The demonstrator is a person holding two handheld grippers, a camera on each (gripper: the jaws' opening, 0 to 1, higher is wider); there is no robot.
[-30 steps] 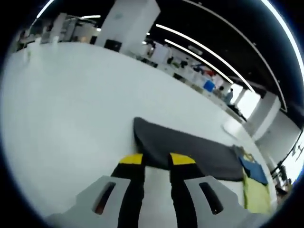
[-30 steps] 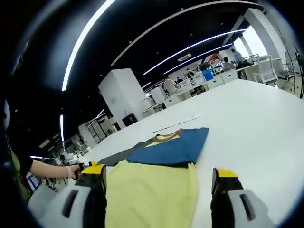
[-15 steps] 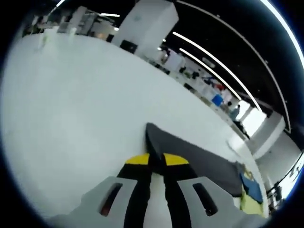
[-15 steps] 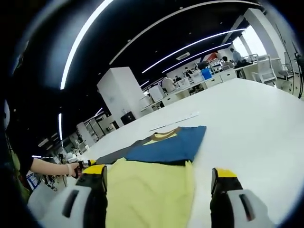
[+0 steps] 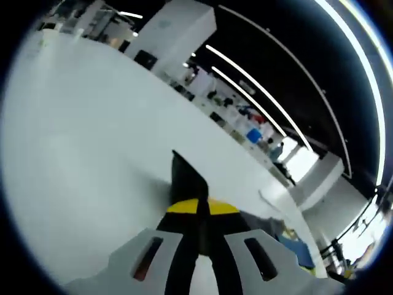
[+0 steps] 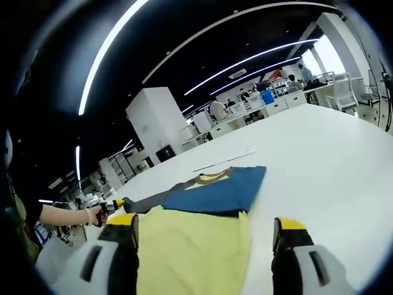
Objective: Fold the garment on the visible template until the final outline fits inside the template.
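Long ceiling light strips (image 6: 202, 83) glow against a dark ceiling and bend into arcs through strong fisheye distortion in both views. The white table (image 6: 331, 160) is evenly lit and bright, with only soft shadow beside the left gripper (image 5: 198, 208), whose view is slightly motion-blurred. A window (image 6: 328, 55) far ahead of the right gripper (image 6: 206, 230) is blown out to white glare.

garment's yellow part (image 6: 193, 249) cut off at the frame's bottom, grey sleeve (image 5: 187, 178) partly behind the left gripper (image 5: 198, 208), far desks blurred

Matt cloth garment (image 6: 202, 236) on smooth white table (image 6: 331, 160); grey plastic tongs (image 5: 197, 207), yellow-tipped.
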